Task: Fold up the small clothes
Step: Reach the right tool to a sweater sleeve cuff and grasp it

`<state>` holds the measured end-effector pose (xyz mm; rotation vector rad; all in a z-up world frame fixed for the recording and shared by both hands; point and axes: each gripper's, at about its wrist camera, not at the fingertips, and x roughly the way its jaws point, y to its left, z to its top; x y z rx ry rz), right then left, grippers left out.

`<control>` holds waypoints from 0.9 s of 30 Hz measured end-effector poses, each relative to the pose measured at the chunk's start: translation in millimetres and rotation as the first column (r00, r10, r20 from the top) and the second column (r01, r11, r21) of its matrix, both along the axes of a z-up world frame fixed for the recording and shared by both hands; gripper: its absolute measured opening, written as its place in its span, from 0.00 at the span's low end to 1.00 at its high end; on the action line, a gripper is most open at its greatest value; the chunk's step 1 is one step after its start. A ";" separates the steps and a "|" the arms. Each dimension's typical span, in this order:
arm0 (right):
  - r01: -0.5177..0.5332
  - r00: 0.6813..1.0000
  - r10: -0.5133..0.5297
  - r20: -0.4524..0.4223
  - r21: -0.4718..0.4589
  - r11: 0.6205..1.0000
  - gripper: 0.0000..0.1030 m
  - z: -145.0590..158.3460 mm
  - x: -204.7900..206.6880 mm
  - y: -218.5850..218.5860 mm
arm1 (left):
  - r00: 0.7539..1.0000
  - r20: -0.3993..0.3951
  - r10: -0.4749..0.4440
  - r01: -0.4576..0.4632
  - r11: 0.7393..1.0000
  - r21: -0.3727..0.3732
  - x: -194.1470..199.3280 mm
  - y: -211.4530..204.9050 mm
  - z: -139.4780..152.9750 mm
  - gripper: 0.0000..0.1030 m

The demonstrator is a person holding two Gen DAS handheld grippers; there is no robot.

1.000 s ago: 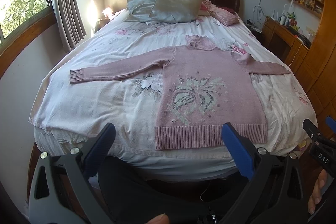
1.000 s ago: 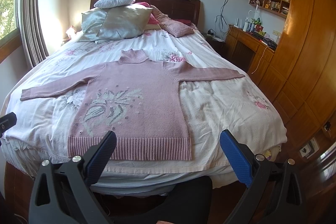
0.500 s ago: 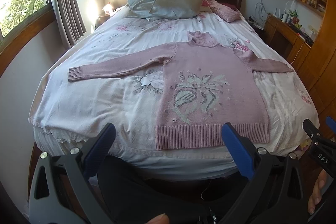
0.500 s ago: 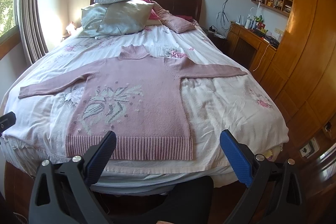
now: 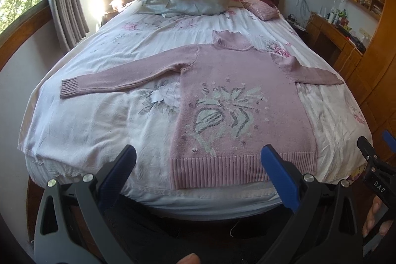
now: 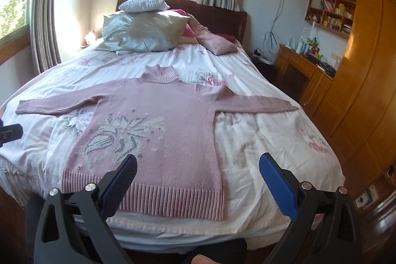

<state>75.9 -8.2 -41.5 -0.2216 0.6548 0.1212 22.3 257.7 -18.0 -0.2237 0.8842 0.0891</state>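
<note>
Right claw [image 5: 378,140] beside sweater [image 5: 237,100], only in left view

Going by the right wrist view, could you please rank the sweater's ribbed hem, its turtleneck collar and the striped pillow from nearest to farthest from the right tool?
1. Ribbed hem: just ahead of the right tool, at the bed's foot.
2. Turtleneck collar: mid-bed.
3. Striped pillow: atop the pillows by the headboard.

Sweater [image 5: 237,100] — matt ribbed knit
</note>
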 end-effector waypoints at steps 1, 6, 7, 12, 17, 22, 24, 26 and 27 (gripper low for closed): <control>0.006 1.000 -0.006 -0.020 -0.005 1.000 0.96 -5.3 11.9 -3.9 | 0.998 0.032 -0.052 0.054 0.997 -0.059 5.8 0.0 -2.9 0.97; 0.057 0.985 -0.045 -0.167 0.072 0.996 0.95 -32.3 88.0 -49.6 | 0.990 0.046 -0.136 0.141 0.981 -0.133 56.1 -11.6 -18.9 0.97; 0.078 0.981 -0.058 -0.185 0.104 0.992 0.93 -35.8 105.1 -65.3 | 0.989 0.047 -0.142 0.147 0.979 -0.141 65.4 -16.3 -20.8 0.97; 0.224 0.927 -0.116 -0.356 0.280 0.934 0.57 -63.0 198.4 -161.8 | 0.987 0.036 -0.157 0.161 0.980 -0.120 117.9 -34.2 -32.4 0.97; 0.441 0.840 -0.135 -0.525 0.518 0.733 0.53 -108.0 288.4 -279.0 | 0.986 0.032 -0.164 0.167 0.976 -0.138 162.1 -46.2 -47.6 0.97; 0.565 0.805 -0.141 -0.576 0.674 0.476 0.57 -149.0 375.1 -384.7 | 0.986 0.028 -0.164 0.166 0.963 -0.211 194.8 -55.3 -69.3 0.97; 0.589 0.801 -0.165 -0.576 0.707 0.391 0.67 -161.4 407.6 -421.7 | 0.986 0.023 -0.165 0.167 0.962 -0.216 204.4 -60.5 -77.0 0.97; 0.588 0.808 -0.192 -0.558 0.736 0.336 0.66 -170.5 438.5 -452.6 | 0.985 0.011 -0.171 0.170 0.963 -0.210 213.6 -65.7 -85.7 0.97; 0.591 0.807 -0.214 -0.551 0.741 0.320 0.62 -174.5 453.2 -466.2 | 0.985 0.002 -0.172 0.169 0.964 -0.206 218.1 -68.3 -89.6 0.97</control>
